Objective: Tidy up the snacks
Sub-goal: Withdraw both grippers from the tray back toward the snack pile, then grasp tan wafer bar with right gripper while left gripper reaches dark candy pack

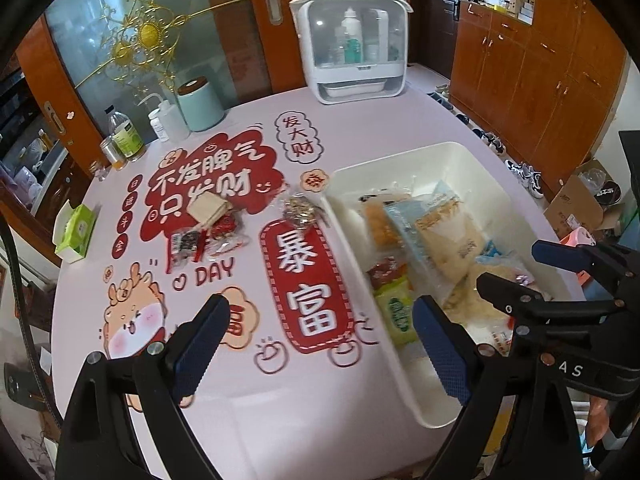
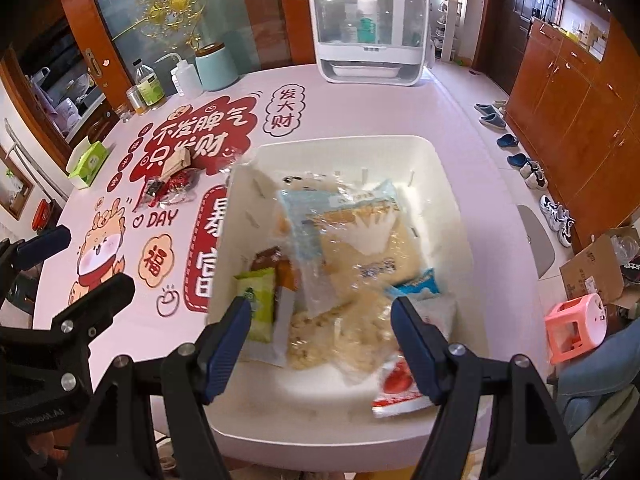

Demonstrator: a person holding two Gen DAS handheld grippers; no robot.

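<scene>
Table [image 1: 248, 412] bare beside bin [image 2: 448, 184] rim

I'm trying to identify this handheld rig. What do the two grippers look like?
Both the left gripper and right gripper share one build: black angular plastic frames with silver screw heads, and two fingers faced with dark blue textured pads. White lettering marks the right gripper's body.

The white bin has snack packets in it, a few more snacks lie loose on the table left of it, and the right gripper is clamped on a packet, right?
Not quite. The right gripper has its jaws open above the white bin, holding nothing, as the right wrist view shows. Snacks do fill the bin, and loose snacks lie left of it.
</scene>
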